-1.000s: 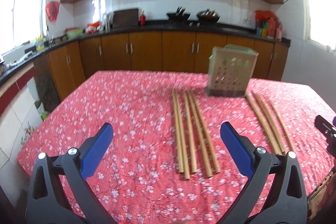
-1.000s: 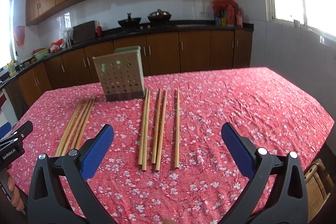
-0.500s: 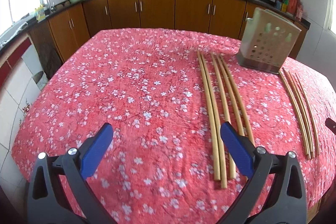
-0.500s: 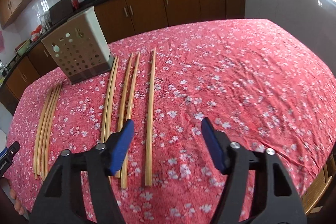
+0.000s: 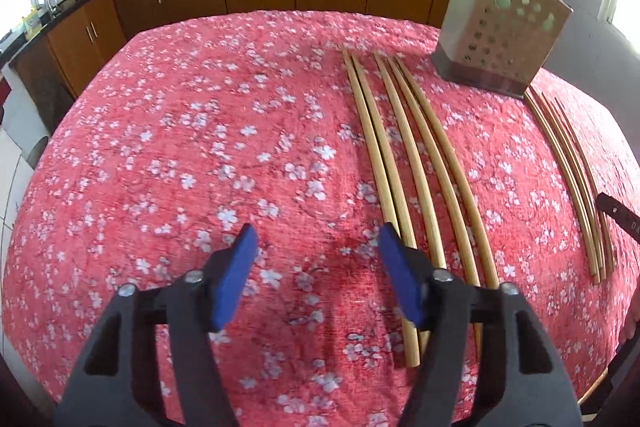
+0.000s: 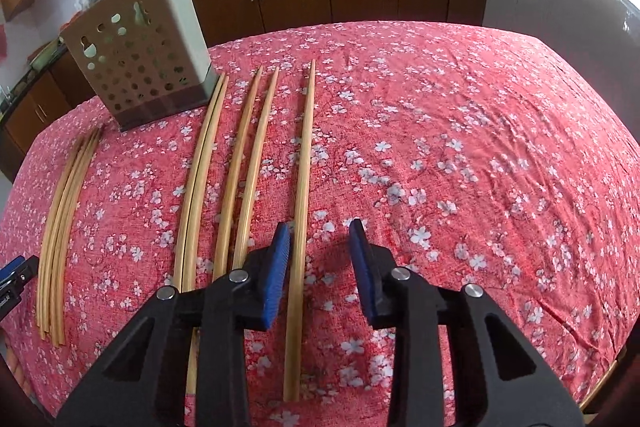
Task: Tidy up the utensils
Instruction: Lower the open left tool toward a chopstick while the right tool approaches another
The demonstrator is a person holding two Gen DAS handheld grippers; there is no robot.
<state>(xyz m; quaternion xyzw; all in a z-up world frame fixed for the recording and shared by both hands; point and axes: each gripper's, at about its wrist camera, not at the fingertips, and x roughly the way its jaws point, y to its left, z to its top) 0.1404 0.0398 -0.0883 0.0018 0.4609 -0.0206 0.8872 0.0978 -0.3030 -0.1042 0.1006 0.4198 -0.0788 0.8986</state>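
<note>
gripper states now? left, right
Left gripper: open, holding nothing, above the red floral tablecloth.
Right gripper: open, straddling the lone bamboo chopstick, not clamped.

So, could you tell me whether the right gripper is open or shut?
Open: the right gripper has its blue pads apart, with a single chopstick lying between them, ungrasped.

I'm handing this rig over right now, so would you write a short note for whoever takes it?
Left gripper: open, empty, over bare cloth just left of the five chopsticks on its side.
Right gripper: open, straddling the rightmost chopstick, not yet closed on it.
Holder: upright at the table's far side, between the two chopstick groups.
Done: nothing visibly in the holder.
Left: grasp every chopstick and load it into the holder.
</note>
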